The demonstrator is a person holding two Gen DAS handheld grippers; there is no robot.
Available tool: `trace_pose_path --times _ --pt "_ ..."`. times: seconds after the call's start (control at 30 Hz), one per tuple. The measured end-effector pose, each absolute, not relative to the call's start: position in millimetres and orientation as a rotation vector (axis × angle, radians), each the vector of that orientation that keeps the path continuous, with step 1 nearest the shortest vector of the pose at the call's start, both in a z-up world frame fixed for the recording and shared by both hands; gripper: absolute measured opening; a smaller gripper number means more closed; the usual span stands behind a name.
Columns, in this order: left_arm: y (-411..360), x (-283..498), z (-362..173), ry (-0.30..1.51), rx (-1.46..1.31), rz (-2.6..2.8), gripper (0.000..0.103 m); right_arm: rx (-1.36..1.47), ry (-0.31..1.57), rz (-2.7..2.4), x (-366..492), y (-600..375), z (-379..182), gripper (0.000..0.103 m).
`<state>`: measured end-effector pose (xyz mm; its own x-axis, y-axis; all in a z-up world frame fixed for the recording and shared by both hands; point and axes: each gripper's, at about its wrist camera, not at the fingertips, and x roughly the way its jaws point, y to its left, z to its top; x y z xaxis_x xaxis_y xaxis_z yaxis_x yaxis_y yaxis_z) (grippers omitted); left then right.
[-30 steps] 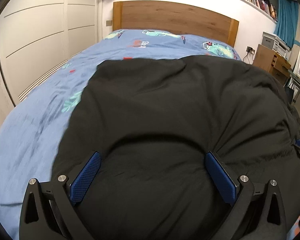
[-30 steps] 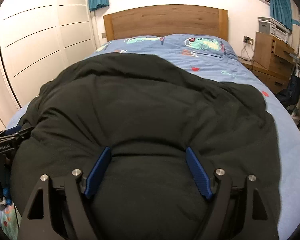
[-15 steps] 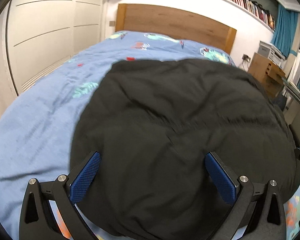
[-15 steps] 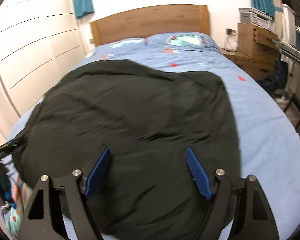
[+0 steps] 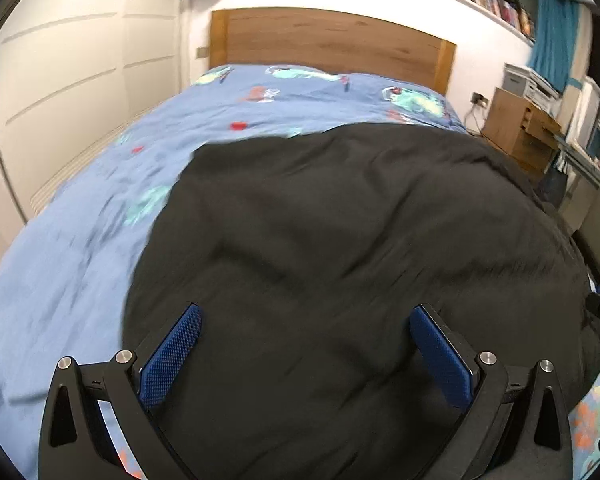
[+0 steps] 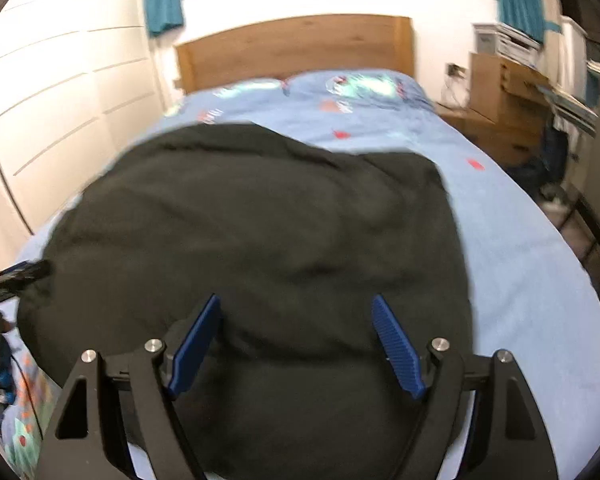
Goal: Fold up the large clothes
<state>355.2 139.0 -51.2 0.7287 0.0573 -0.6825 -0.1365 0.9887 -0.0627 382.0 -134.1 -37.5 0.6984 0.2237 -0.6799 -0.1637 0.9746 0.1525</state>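
Observation:
A large black garment (image 5: 340, 240) lies spread on the blue patterned bed (image 5: 80, 248); it also shows in the right wrist view (image 6: 268, 232). My left gripper (image 5: 306, 316) is open, its blue pads (image 5: 172, 354) above the garment's near left part. My right gripper (image 6: 296, 304) is open over the garment's near right part, holding nothing. The left gripper's tip shows at the left edge of the right wrist view (image 6: 12, 280). Both views are motion-blurred.
A wooden headboard (image 5: 332, 44) stands at the far end. White wardrobe doors (image 5: 60, 80) line the left side. A wooden bedside cabinet (image 6: 504, 92) and clutter stand to the right of the bed. Bare blue sheet (image 6: 520, 260) lies right of the garment.
Both grippers have lifted up and back off the garment, which bulged between the jaws a second ago. The garment now lies flatter on the bed. Both jaws stayed open.

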Motion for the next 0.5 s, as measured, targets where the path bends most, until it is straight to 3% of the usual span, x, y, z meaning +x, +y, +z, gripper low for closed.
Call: trace_pose_path --times 0.5 --pt "121 520 -52 0.844 -0.068 0.111 0.103 0.001 0.885 0.266 549 -72 -62 0.077"
